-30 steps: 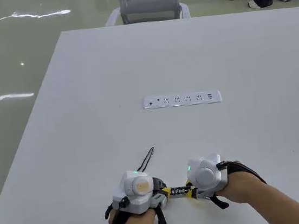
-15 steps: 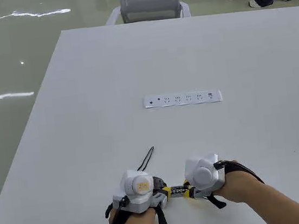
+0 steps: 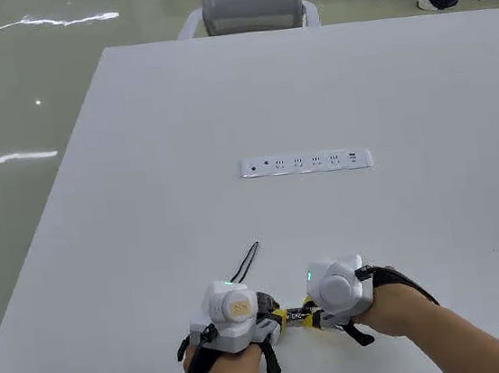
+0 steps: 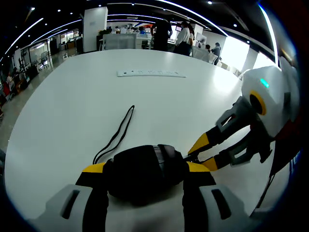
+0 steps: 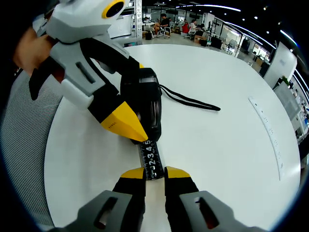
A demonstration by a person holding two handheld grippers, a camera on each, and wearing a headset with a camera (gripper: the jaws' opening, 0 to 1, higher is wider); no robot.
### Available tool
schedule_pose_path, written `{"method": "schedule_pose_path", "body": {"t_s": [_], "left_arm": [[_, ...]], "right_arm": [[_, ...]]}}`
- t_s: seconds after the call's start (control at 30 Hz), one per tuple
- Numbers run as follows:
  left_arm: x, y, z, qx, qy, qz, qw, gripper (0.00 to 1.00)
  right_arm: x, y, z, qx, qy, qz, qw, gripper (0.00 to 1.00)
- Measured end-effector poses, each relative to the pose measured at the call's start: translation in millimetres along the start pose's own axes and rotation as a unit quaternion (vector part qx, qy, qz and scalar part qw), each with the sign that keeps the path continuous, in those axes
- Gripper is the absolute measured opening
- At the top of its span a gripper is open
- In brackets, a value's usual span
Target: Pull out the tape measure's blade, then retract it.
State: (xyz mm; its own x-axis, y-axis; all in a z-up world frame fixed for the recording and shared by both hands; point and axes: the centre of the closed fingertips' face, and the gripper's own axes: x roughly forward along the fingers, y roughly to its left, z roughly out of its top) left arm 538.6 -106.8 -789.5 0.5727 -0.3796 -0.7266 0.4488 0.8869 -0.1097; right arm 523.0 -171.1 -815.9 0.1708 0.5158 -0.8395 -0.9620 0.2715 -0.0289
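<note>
**Thin pinch on a short blade: slip and snap-back the main worry**

Working at 6 o'clock on the white table (image 3: 328,86), close to its near edge, with a power strip (image 3: 306,163) well apart at 12 o'clock. Finding the black tape measure (image 5: 147,101) there, apparently resting on the top and clamped across its sides by the left gripper (image 4: 146,169). Showing just a short run of blade (image 5: 150,158), drawn toward 3 o'clock in the head view and nipped at its end by the right gripper (image 5: 154,173), jaws closed on it.

Judging the narrow pinch as the chief hazard: could lose the blade on a skewed or jerky pull, and would then see it whip back into the tape measure. Might also drag or tip the tape measure if the left clamp slides on its rounded flanks. Could kink the blade by lifting rather than drawing level with the table. Little to fear from the wrist strap (image 4: 116,133), lying slack toward 11 o'clock, clear of both pairs of jaws.

As to pose: forearms (image 3: 461,347) low, entering from 6 o'clock; grippers near each other, nose to nose, left at 9 o'clock of the blade, right at 3 o'clock.
</note>
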Motion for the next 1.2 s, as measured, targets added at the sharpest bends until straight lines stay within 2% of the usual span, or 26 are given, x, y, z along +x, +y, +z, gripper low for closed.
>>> {"method": "schedule_pose_path", "body": {"t_s": [1.2], "left_arm": [[0.3,0.2,-1.7,-0.002,-0.002,0.0,1.0,0.59]], "right_arm": [[11.1,3.9,13.4,-0.006,-0.007,0.004,0.9999,0.13]]}}
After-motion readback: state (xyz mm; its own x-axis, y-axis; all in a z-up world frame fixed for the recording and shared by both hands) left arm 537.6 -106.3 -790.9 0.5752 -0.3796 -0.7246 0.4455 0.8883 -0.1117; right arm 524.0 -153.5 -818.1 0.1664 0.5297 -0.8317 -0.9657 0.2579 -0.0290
